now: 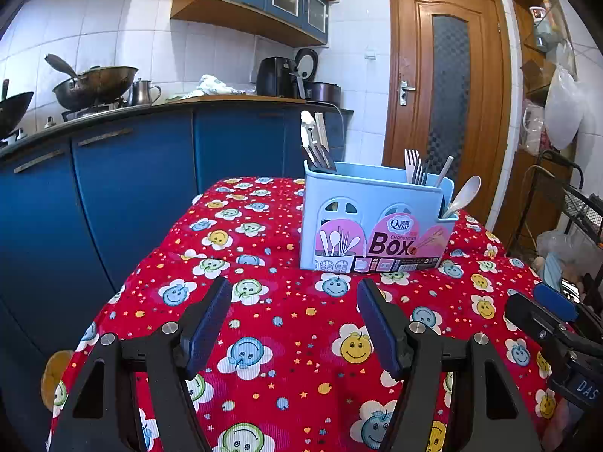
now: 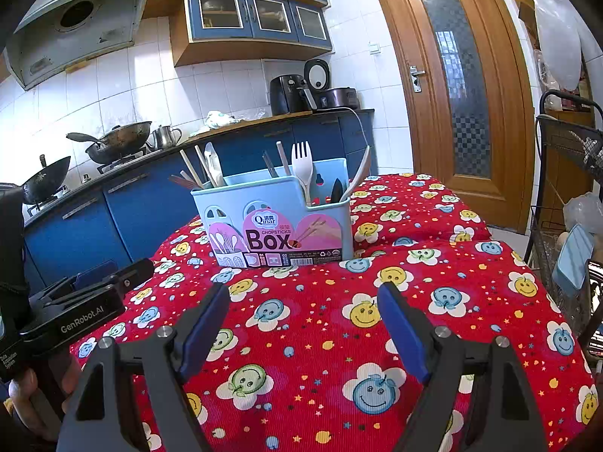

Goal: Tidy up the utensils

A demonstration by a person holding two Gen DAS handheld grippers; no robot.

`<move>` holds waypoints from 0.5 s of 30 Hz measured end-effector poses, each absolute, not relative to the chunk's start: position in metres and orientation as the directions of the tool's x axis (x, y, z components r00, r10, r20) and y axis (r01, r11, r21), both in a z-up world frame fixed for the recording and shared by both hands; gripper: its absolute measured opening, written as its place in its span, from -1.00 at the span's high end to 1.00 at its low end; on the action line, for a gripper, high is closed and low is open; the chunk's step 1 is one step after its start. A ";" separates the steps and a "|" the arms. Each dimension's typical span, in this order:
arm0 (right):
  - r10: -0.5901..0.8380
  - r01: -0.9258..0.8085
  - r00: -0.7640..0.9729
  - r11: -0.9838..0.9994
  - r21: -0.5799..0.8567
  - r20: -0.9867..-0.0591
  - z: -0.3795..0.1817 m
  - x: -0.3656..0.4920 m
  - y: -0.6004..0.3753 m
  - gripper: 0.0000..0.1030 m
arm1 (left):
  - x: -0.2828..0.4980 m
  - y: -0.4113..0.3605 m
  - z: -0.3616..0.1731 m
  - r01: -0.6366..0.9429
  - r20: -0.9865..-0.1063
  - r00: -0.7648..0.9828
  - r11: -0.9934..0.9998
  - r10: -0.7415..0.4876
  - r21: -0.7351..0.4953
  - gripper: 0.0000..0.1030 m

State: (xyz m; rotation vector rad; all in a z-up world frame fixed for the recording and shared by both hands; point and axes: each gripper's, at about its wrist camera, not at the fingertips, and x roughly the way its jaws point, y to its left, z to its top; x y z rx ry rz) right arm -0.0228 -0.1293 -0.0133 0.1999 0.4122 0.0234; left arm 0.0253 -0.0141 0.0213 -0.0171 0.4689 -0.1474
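Left tongs (image 1: 294,318): blue pads spread wide, nothing between them, poised over bare cloth near the desk's front edge. Right tongs (image 2: 303,320): likewise wide and empty. In the right wrist view the left tongs' black body sits low at the left margin, beside the desk's left edge.

Desk covered by a red cloth printed with smiley-face flowers (image 1: 286,324); the stretch between both tongs and the organizer carries nothing (open room for approach). The cloth drops off at the left edge toward the blue cabinet fronts (image 1: 124,196); on the right a black wire rack (image 2: 565,173) stands close to the desk's edge.

Light-blue plastic utensil organizer labelled "Chopsticks Box" (image 2: 279,218) stands upright mid-desk, beyond the tongs. Its compartments hold a white plastic fork (image 2: 302,165), a pale spoon (image 1: 465,194) leaning over the right rim, and chopsticks (image 2: 192,173) at the left end.

Farther back: dark wok (image 2: 120,141) on the stove, wooden door (image 2: 456,90) at right.
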 end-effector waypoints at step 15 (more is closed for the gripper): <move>0.063 0.018 0.916 0.980 0.199 -0.396 -0.013 -0.022 -0.130 -0.60 | 0.025 -0.014 0.021 0.138 -0.448 0.882 0.989 -0.146 -0.050 -0.37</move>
